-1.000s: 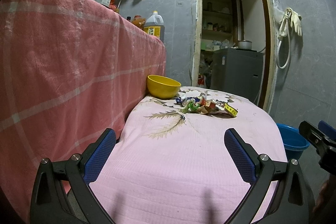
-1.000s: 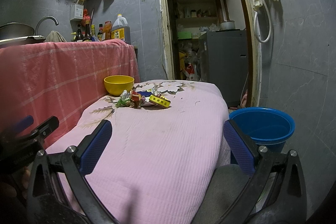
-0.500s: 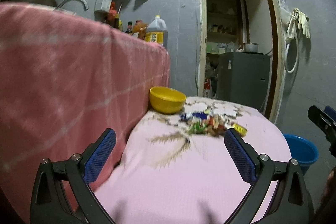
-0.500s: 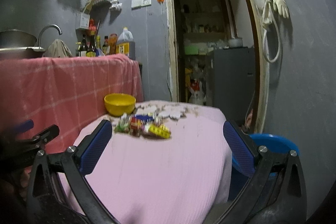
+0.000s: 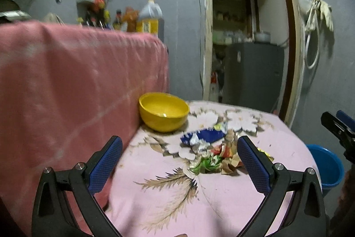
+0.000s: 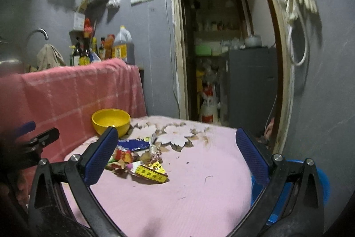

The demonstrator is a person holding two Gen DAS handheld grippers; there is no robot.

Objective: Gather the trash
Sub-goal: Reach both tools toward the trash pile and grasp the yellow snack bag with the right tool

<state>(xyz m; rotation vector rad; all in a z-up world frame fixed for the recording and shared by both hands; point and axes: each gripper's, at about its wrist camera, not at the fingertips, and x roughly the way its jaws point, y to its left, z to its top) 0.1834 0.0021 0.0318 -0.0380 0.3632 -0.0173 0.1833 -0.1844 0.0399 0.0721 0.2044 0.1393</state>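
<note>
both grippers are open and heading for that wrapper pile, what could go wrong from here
1. The wrappers lie loose and overlapping, so the right gripper may pinch only one and scatter the rest over the pink cloth.
2. The yellow bowl sits just behind the pile; the left gripper could nudge it if it overshoots.
3. The blue bucket stands below the table's edge, so a loosely held wrapper might land on the floor instead.
</note>
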